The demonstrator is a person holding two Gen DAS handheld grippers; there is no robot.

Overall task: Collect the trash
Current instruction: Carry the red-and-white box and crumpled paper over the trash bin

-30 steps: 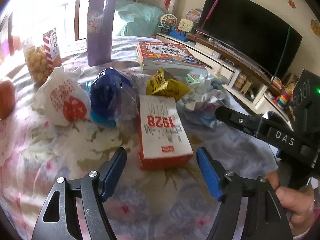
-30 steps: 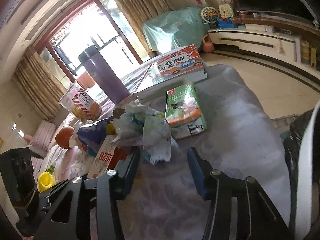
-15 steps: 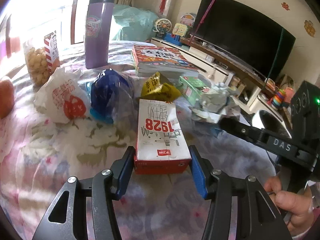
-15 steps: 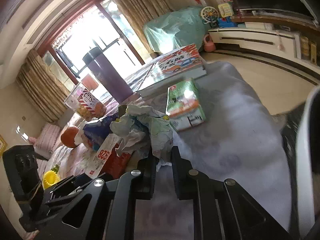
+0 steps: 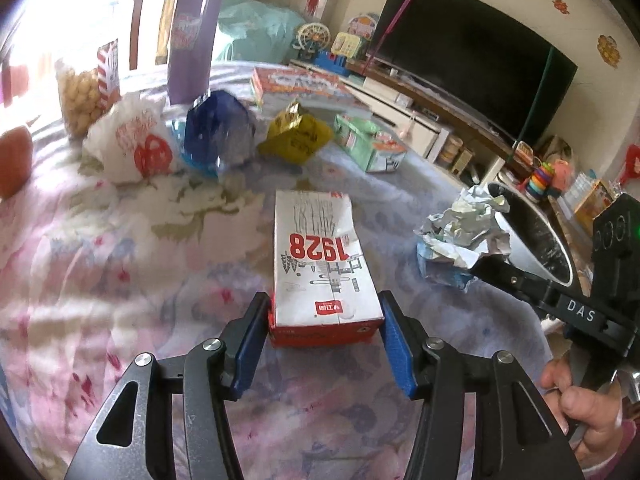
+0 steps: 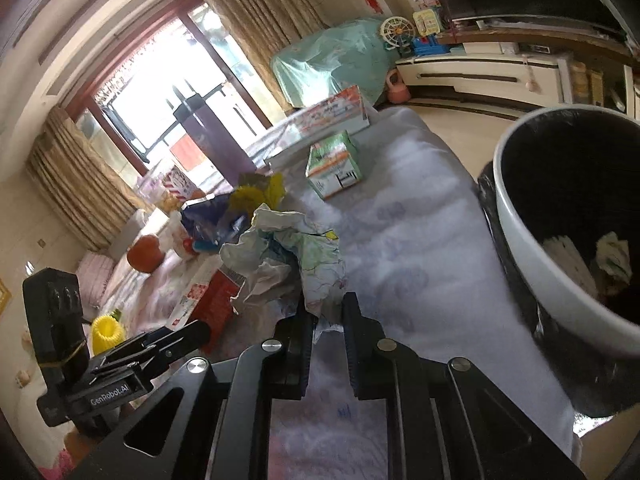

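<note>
The left claw (image 5: 324,334) grips the near end of a white and red carton (image 5: 322,264) between its blue pads (image 5: 394,340); the carton has big red digits "1928" on top, and also smaller Chinese text that I cannot read. It is over the flowered cloth of the worktop (image 5: 120,280); whether it touches the cloth I cannot tell. The right claw (image 6: 326,322) is clenched on a crumpled paper wad (image 6: 286,256), white w/ colored print, which stands up above the fingertips. In the left wrist view the same wad (image 5: 460,240) is near the rim of the trash bin (image 5: 532,236), a white bin w/ black liner, and the right tool shows the letters "DAS". In the right wrist view the bin (image 6: 520,248) is just beside the worktop edge, w/ some paper already inside, and the left tool carries the label "GenRobot.AI". Farther back on the worktop are a yellow wrapper (image 5: 296,136), a blue bag (image 5: 218,136), a white bag w/ red print (image 5: 132,144), a green carton (image 5: 366,144), a book (image 5: 300,84), and a purple bottle (image 5: 192,36) standing upright.
</note>
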